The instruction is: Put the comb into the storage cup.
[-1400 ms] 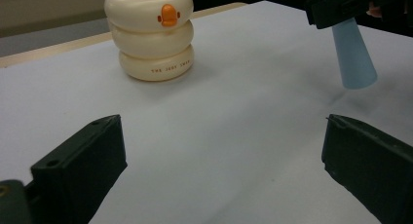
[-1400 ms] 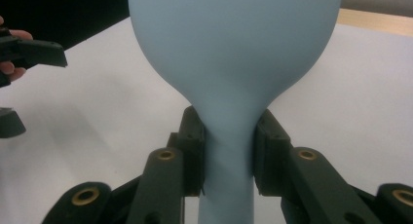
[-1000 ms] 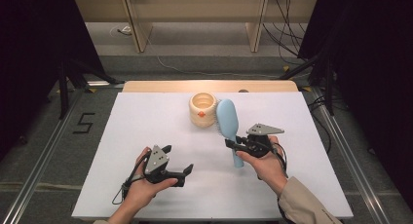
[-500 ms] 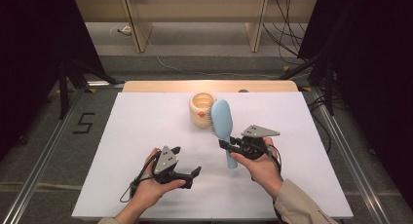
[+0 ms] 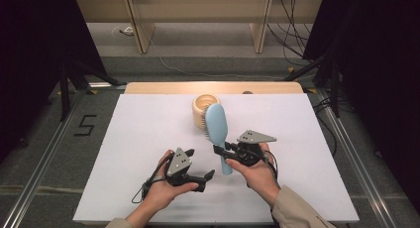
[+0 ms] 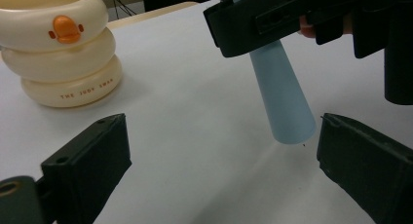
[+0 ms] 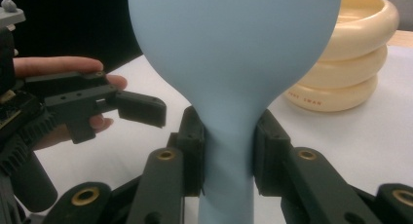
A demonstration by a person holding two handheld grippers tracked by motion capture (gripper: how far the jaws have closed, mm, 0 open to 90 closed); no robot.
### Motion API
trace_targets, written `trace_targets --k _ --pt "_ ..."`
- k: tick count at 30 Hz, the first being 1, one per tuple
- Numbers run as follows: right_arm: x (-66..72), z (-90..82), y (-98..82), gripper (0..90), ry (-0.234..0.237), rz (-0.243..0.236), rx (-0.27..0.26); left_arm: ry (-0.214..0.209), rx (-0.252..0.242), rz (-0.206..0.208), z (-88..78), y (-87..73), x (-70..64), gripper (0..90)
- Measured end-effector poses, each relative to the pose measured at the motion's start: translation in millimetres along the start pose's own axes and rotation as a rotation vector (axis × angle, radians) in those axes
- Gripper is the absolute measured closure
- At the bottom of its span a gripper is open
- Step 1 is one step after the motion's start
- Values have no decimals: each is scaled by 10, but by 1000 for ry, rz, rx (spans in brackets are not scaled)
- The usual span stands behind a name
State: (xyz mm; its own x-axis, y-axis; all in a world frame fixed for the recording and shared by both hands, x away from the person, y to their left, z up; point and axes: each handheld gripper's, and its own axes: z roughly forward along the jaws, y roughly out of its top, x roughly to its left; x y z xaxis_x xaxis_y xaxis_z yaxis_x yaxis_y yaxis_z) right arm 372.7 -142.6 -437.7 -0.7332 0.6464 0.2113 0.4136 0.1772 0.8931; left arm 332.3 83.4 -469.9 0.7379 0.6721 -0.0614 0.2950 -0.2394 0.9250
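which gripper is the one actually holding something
The right gripper: its jaws clamp the blue hairbrush at the neck. The left gripper stands open, holding nothing.

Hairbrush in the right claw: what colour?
Light blue hairbrush, plain; clearest in the right gripper view.

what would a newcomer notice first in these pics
A pale blue hairbrush stands out mid-table, clamped at its neck by the right gripper. Just behind it sits a cream ringed cup with an orange duck bill. The left gripper hovers open near the brush's handle end.
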Motion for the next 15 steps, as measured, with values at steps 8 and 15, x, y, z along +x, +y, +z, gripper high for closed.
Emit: trace_targets --k 8,15 --pt "44 -22 31 704 3 10 -27 -19 -6 -10 69 50 -56 75" --pt "67 -25 50 704 13 14 -40 -44 -10 -26 146 74 -93 113"
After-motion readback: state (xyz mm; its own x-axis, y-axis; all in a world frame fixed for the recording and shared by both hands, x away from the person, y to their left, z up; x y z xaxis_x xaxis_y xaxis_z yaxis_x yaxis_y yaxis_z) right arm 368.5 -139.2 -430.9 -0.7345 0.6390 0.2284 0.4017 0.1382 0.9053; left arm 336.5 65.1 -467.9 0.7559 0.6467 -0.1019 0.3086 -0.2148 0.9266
